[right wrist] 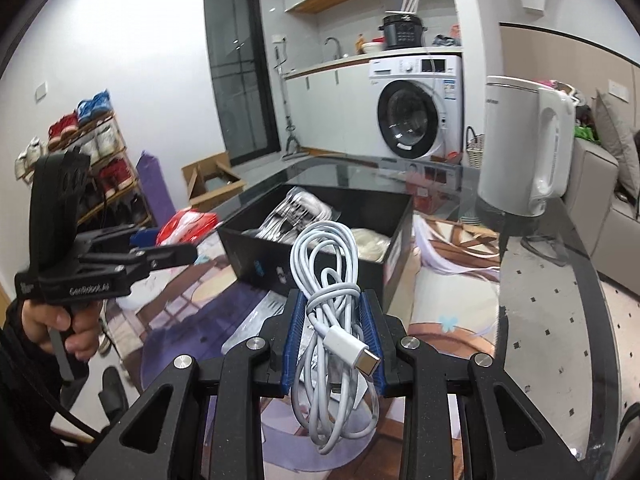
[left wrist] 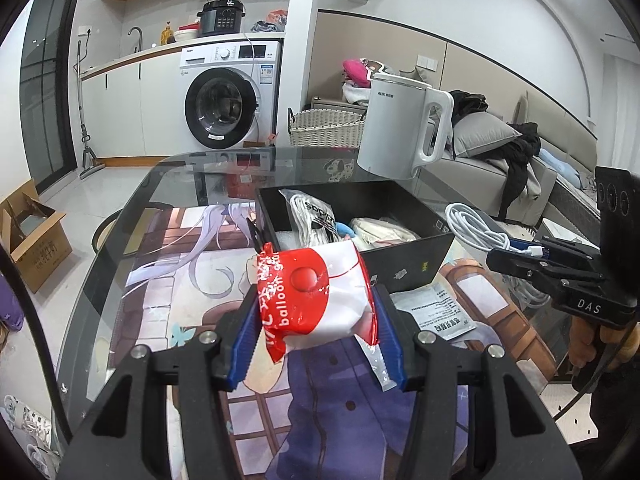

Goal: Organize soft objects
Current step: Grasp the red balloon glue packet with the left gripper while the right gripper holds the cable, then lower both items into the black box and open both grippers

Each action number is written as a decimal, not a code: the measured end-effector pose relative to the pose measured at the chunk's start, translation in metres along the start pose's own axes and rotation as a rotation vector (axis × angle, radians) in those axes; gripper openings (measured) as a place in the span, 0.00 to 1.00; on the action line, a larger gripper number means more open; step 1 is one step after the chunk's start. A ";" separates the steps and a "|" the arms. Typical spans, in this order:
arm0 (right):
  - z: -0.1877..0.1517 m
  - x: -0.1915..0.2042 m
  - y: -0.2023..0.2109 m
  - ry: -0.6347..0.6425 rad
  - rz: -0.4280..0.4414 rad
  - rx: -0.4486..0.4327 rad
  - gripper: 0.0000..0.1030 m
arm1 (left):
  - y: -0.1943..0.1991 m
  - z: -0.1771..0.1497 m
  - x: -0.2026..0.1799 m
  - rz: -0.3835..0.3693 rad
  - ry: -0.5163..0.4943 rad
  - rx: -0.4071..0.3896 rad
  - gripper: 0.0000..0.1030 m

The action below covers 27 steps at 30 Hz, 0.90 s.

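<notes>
Nearest the left wrist lens, a red-and-white balloon packet [left wrist: 316,292], clamped between the blue pads [left wrist: 244,340] of the left gripper [left wrist: 314,328] and held above the printed table mat [left wrist: 180,280]. Beyond it, the black box [left wrist: 404,258], open-topped, with a striped plastic-wrapped bundle [left wrist: 310,216] at its far left and a pale folded cloth [left wrist: 384,232] beside that. Just right of the box, a flat printed sachet [left wrist: 440,312] on the mat. Behind the box on the glass table [left wrist: 168,184], a white kettle [left wrist: 400,128], upright, handle to the right.

Close to the right wrist lens, a coiled white cable [right wrist: 332,320] squeezed between the blue pads [right wrist: 294,340] of the right gripper [right wrist: 332,344], its loops rising above the fingertips and hanging below them, a USB-C plug [right wrist: 356,354] lying across the front. Box directly ahead, near but apart from the cable. Left gripper off to the left in this view, gripped by a bare hand [right wrist: 60,328], red packet in its fingers, beside the box's near-left corner.

Washing machine [left wrist: 228,100] and wicker basket [left wrist: 326,128] in the background.
</notes>
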State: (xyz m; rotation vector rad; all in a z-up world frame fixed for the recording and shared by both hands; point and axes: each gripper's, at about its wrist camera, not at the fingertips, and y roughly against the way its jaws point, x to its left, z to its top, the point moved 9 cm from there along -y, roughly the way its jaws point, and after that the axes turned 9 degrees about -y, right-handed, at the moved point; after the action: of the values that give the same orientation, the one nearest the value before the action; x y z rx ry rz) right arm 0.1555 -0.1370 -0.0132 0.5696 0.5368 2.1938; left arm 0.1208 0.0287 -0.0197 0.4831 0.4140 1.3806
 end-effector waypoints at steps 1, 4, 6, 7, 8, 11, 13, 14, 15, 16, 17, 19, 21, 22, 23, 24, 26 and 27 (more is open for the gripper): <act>0.001 -0.001 0.001 -0.006 -0.001 -0.003 0.28 | 0.001 0.001 0.000 0.001 0.001 -0.004 0.50; 0.006 -0.003 0.004 -0.017 -0.006 -0.017 0.28 | 0.004 0.004 0.001 0.006 0.008 -0.015 0.50; 0.010 -0.002 0.005 -0.021 -0.006 -0.028 0.28 | 0.005 0.007 0.001 0.008 0.009 -0.020 0.50; 0.011 -0.001 0.006 -0.022 -0.005 -0.032 0.28 | 0.004 0.008 0.002 0.010 0.008 -0.022 0.51; 0.013 -0.001 0.006 -0.022 -0.005 -0.034 0.28 | 0.003 0.009 0.003 0.014 0.008 -0.023 0.51; 0.017 0.002 0.004 -0.018 -0.005 -0.042 0.28 | 0.000 0.014 0.001 0.019 0.001 -0.026 0.51; 0.021 0.003 0.003 -0.020 -0.003 -0.048 0.28 | -0.001 0.017 0.000 0.017 0.000 -0.030 0.51; 0.023 0.004 0.002 -0.021 -0.002 -0.048 0.28 | -0.002 0.019 -0.001 0.015 -0.002 -0.033 0.51; 0.025 0.004 0.001 -0.022 -0.005 -0.049 0.28 | -0.003 0.022 -0.002 0.015 -0.006 -0.035 0.51; 0.028 0.005 0.000 -0.022 -0.007 -0.052 0.28 | -0.004 0.025 -0.002 0.015 -0.006 -0.038 0.51; 0.031 0.005 -0.001 -0.019 -0.006 -0.054 0.28 | -0.005 0.027 -0.003 0.012 -0.007 -0.041 0.51; 0.036 0.008 -0.004 -0.011 -0.005 -0.057 0.28 | -0.009 0.032 -0.004 0.009 -0.011 -0.045 0.51; 0.042 0.010 -0.007 -0.004 -0.003 -0.060 0.28 | -0.014 0.037 -0.004 0.009 -0.016 -0.045 0.51; 0.045 0.010 -0.009 0.003 -0.005 -0.061 0.28 | -0.016 0.039 -0.004 0.010 -0.015 -0.044 0.51; 0.047 0.011 -0.010 0.007 -0.006 -0.062 0.28 | -0.018 0.040 -0.003 0.011 -0.015 -0.046 0.51; 0.049 0.012 -0.012 0.011 -0.005 -0.060 0.28 | -0.021 0.042 -0.003 0.009 -0.017 -0.046 0.51; 0.053 0.011 -0.016 0.016 -0.008 -0.058 0.28 | -0.024 0.046 -0.003 0.012 -0.019 -0.045 0.51; 0.055 0.011 -0.019 0.019 -0.007 -0.055 0.28 | -0.027 0.047 -0.003 0.011 -0.020 -0.044 0.51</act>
State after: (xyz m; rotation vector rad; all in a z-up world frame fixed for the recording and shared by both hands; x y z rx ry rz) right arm 0.1900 -0.1067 0.0234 0.5175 0.4867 2.2025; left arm 0.1682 0.0185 0.0052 0.4627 0.3645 1.3916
